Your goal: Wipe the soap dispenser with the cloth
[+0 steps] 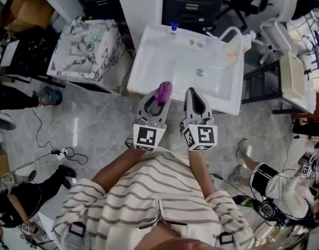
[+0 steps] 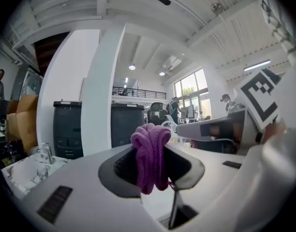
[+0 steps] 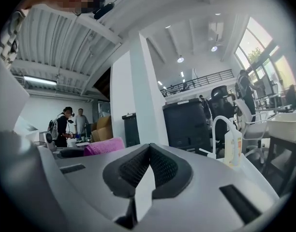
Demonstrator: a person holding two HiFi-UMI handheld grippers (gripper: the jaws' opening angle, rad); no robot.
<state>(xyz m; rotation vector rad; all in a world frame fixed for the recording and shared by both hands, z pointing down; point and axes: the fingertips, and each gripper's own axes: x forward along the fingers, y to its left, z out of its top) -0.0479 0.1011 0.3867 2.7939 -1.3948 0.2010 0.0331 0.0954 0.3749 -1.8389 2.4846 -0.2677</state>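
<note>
One soap dispenser (image 1: pixel 233 46) sits at the far right corner of the white sink (image 1: pixel 149 69). It's upright, long axis vertical, pump spout arching over twd the basin. Both tools are well short of it.

One purple cloth (image 1: pixel 163 91) is bunched up and pinched in my left gripper (image 1: pixel 159 99). Its folds stick up past the tips, w/ a tail hanging below the pads. My right gripper (image 1: pixel 193 94) has its jaws fully together, nothing btwn them.

Both forearms (image 1: pixel 118 165) run fwd side by side from the striped top (image 1: pixel 159 191). The grippers are parallel and about level, tips over the sink's near rim, marker cubes (image 1: pixel 148 137) facing up.

Count: 2 grippers, 1 cloth, 1 dispenser, 2 basins. The second is a marble-patterned basin (image 1: pixel 71 61) off to the left, apart from the white one.
</note>
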